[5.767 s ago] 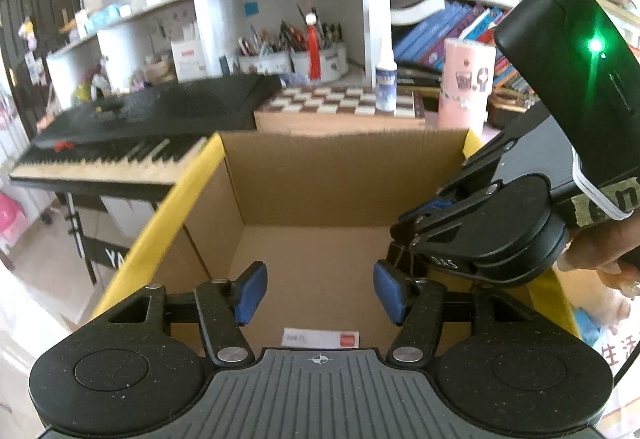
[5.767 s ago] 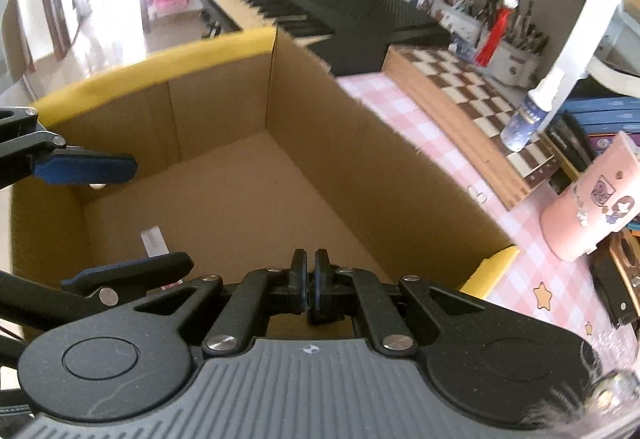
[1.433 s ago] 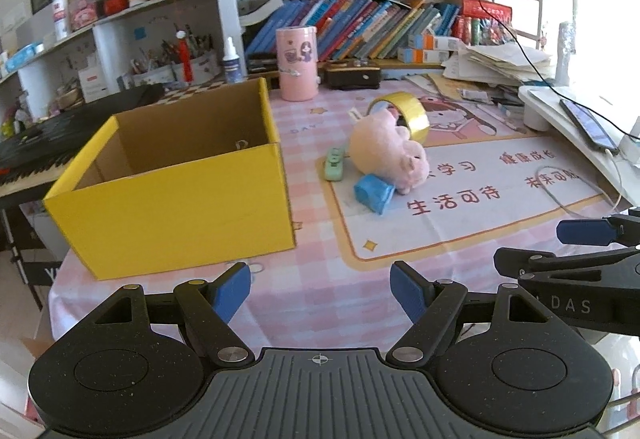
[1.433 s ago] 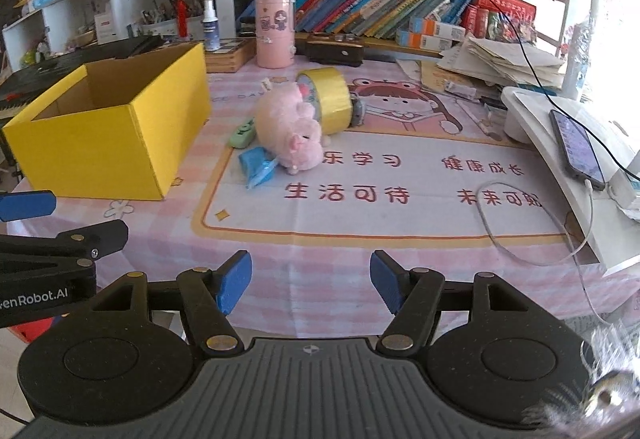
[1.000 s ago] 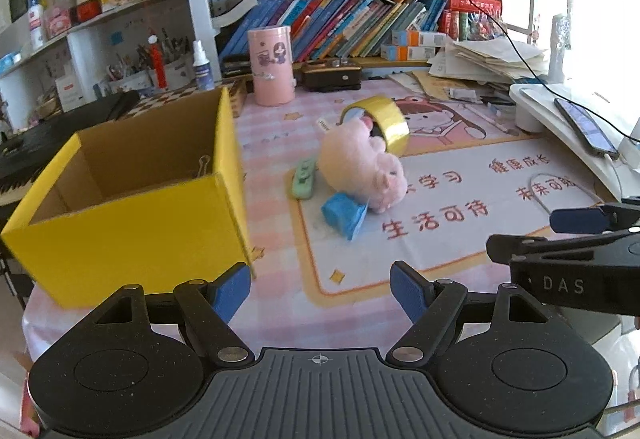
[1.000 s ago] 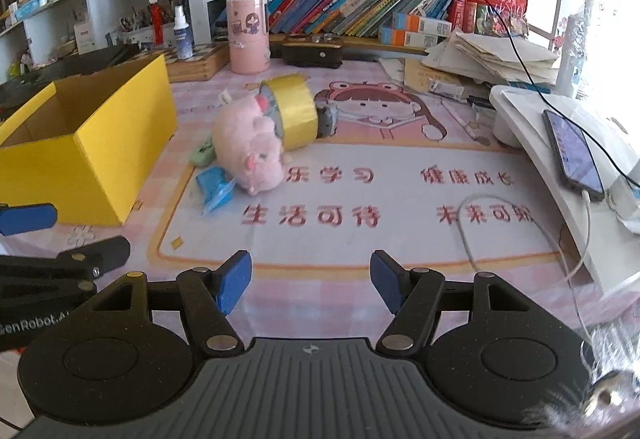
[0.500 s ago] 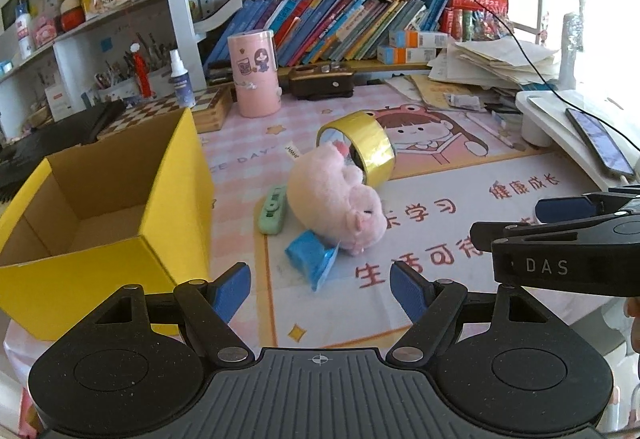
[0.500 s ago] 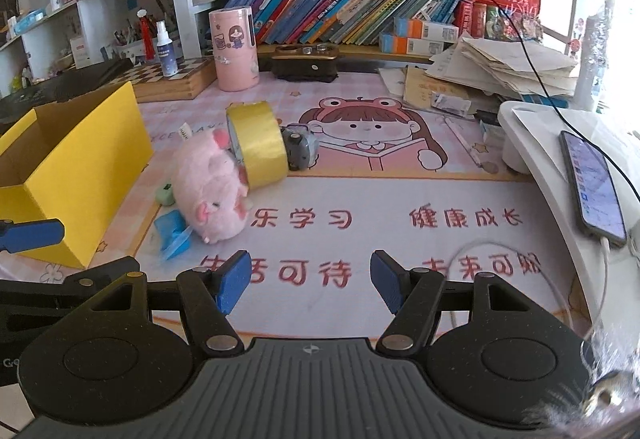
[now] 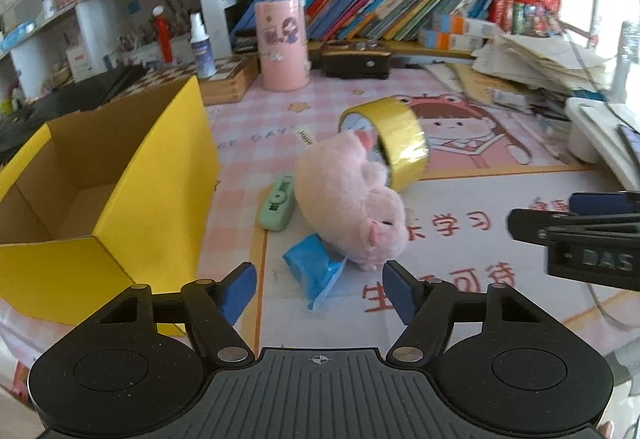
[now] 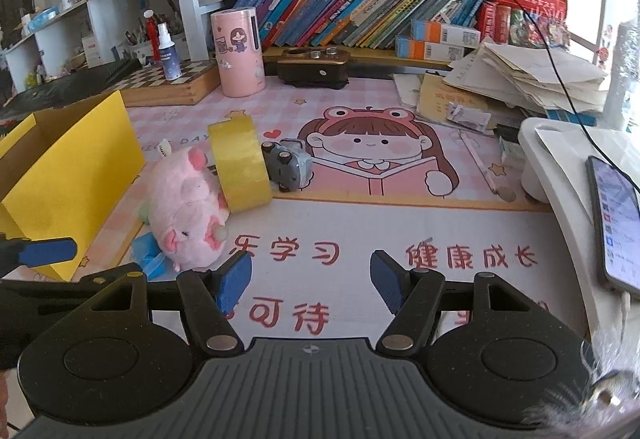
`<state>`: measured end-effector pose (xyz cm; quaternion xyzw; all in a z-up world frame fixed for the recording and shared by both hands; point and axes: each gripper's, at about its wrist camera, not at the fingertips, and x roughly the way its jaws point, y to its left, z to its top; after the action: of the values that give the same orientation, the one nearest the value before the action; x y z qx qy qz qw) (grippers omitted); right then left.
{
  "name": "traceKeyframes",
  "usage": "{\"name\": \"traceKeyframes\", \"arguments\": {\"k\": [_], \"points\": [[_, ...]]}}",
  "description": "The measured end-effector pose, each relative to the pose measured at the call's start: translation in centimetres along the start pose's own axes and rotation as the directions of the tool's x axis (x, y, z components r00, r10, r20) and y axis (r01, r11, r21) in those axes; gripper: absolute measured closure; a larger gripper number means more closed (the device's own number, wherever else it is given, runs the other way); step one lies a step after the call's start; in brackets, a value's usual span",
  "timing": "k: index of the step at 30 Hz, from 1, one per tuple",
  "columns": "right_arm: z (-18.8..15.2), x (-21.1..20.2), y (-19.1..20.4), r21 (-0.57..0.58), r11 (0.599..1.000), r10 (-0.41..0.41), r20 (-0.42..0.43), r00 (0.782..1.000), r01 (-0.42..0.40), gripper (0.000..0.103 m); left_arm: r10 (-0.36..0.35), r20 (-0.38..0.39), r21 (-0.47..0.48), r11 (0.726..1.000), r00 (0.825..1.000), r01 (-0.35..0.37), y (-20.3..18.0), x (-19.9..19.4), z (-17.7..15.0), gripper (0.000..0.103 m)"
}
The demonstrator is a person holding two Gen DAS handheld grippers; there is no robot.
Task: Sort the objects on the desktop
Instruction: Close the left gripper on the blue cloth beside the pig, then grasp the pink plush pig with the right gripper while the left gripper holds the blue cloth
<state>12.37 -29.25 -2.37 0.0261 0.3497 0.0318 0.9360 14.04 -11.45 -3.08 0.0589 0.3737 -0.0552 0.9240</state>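
- Bookshelves packed with colourful books (image 10: 360,15) rise behind a worktop (image 10: 360,95) covered by a pink checked cloth and a cartoon-girl desk mat (image 10: 400,223).
- An open yellow cardboard box (image 9: 132,195) stands at the left of the worktop, its inside bare brown card.
- Just right of the box lies a pink plush pig (image 9: 352,199) on its side, with a roll of yellow tape (image 9: 400,143) standing on edge and touching its back.
- A pale green rectangular eraser-like case (image 9: 276,203) lies between pig and box; a crumpled blue packet (image 9: 316,271) sits against the pig's snout.
- A small grey toy car (image 10: 290,163) rests just behind the tape roll.
- A pink cylindrical canister (image 10: 238,53) stands upright near the shelf.
- The left claw (image 9: 318,289) is spread wide and empty, hovering before the blue packet.
- The right claw (image 10: 310,281) is likewise spread wide, holding nothing, above the mat.
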Motion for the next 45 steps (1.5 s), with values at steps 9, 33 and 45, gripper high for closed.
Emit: {"name": "traceKeyframes", "arguments": {"k": [9, 33, 45], "points": [[1.2, 1.4, -0.7, -0.055, 0.998, 0.03, -0.002, 1.0, -0.03, 0.04, 0.041, -0.078, -0.014, 0.999, 0.996, -0.042, -0.5, 4.0, 0.5, 0.05], [3.4, 6.1, 2.7, -0.099, 0.959, 0.254, -0.11, 0.961, -0.265, 0.037, 0.042, -0.042, 0.012, 0.999, 0.998, -0.042, 0.6, 2.5, 0.3, 0.073], [4.6, 10.5, 6.6, -0.178, 0.919, 0.323, -0.176, 0.93, -0.352, 0.034, 0.077, -0.02, 0.036, 0.996, 0.997, -0.077, 1.4, 0.8, -0.2, 0.073]]}}
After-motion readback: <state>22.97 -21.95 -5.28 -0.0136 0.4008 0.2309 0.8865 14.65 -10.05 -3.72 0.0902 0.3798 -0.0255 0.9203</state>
